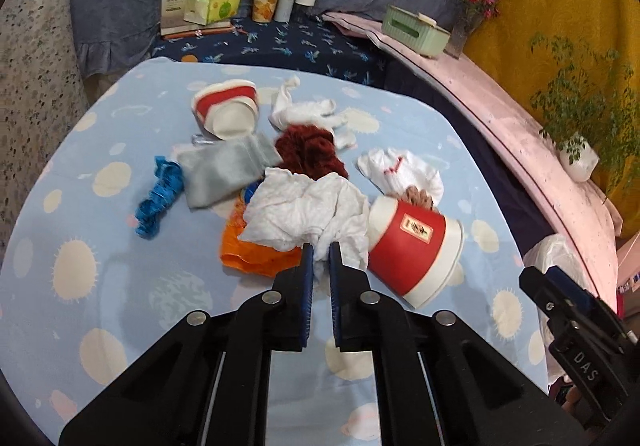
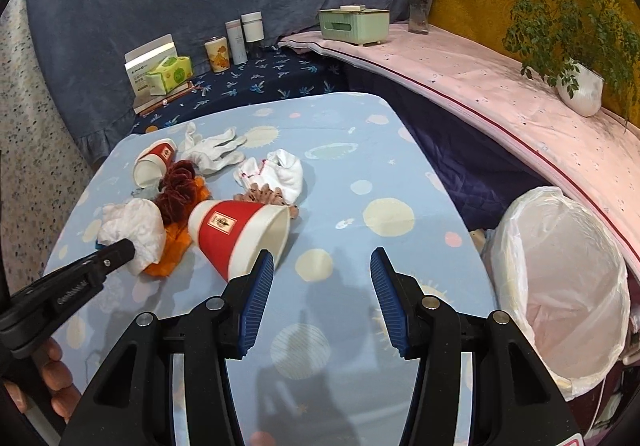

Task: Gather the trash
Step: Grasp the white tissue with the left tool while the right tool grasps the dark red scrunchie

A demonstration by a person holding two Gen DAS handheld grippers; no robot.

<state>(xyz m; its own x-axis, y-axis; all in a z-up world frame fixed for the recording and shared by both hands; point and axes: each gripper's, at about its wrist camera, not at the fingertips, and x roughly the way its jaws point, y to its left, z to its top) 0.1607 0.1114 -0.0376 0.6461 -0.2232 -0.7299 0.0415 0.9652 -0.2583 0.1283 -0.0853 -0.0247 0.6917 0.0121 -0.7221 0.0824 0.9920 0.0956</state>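
Pinching a fold of the crumpled white tissue [image 1: 308, 209], the left gripper [image 1: 320, 252] has its jaws nearly together with paper caught between the blue pads — the wad sits at the near edge of the pile on the blue patterned table [image 1: 120, 286], draped partly over an orange wrapper [image 1: 248, 254]. Just right of it lies a red-and-white paper cup [image 1: 416, 246] on its side, mouth toward the near right, long axis running far-left to near-right. The lined bin [image 2: 560, 286] stands off the table's right edge, near side — so the tissue's way out is rightward, across or over that cup. Right gripper [image 2: 322, 270] hovers with jaws about half apart and nothing between them; the cup's rim [image 2: 272, 242] is just beside its left finger, so this hand is the nearer one to the cup and to the bin. Judgement: left hand must lift clear before swinging right, or the trailing paper may drag the cup. A second cup [image 1: 228, 109], socks and gloves lie farther back.
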